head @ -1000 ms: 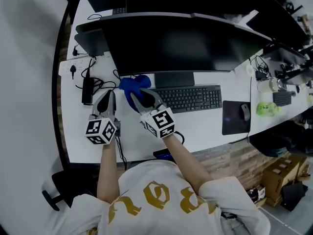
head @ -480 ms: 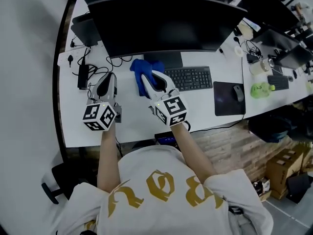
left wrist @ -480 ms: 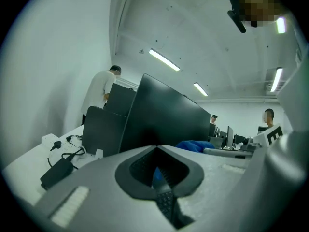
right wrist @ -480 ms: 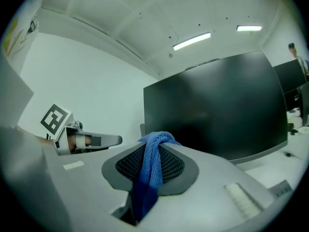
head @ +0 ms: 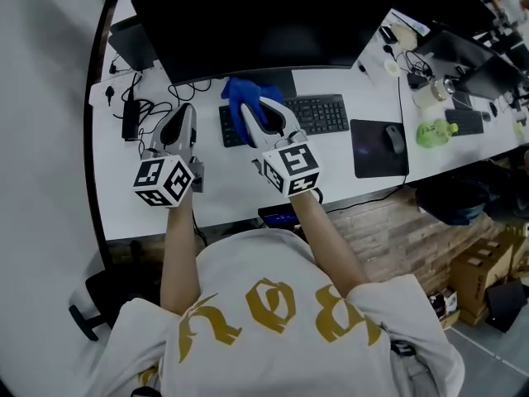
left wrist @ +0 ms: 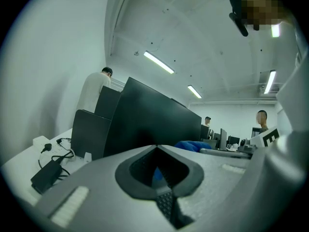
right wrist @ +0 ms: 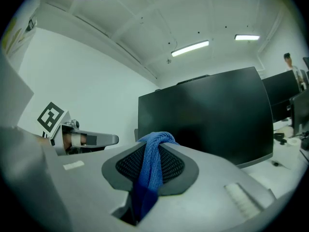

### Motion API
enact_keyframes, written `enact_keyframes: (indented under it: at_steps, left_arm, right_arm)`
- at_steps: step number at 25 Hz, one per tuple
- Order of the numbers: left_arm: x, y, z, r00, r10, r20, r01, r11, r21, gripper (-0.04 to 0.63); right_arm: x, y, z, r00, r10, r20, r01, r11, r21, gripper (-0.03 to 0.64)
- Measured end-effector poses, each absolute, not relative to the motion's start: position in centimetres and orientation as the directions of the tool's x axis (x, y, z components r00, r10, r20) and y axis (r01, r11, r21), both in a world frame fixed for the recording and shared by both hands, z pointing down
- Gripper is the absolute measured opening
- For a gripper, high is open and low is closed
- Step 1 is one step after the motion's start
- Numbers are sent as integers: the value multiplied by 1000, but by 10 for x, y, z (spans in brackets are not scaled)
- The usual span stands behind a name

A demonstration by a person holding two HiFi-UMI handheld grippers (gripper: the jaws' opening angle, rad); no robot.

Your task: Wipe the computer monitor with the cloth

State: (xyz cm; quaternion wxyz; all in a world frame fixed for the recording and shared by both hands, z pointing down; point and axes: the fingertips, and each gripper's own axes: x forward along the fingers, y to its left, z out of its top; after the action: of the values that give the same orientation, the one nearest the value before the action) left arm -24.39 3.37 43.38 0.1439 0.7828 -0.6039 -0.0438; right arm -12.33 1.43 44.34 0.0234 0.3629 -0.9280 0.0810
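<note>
The right gripper is pinching the blue cloth tight between its fingers, a bunched fold standing up out of them in the right gripper view. Over the last second it has been carrying the cloth up and forward from beside the keyboard, so the cloth is now hanging just in front of the lower edge of the monitor, though whether it is touching the dark screen is not showing. The left gripper is hovering over the desk to the left, its fingers pressed together on nothing. Judging from this, the approach is nearly ending and the wiping itself is not yet starting.
</note>
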Motion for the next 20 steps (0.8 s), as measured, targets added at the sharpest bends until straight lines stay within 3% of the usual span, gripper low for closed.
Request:
enact_keyframes:
  at_steps: [20]
  left_arm:
    - [-235, 23, 436, 306, -946, 108, -920, -265, 289, 0]
  right_arm:
    - [-114, 7, 440, -723, -681, 111, -690, 713, -123, 89]
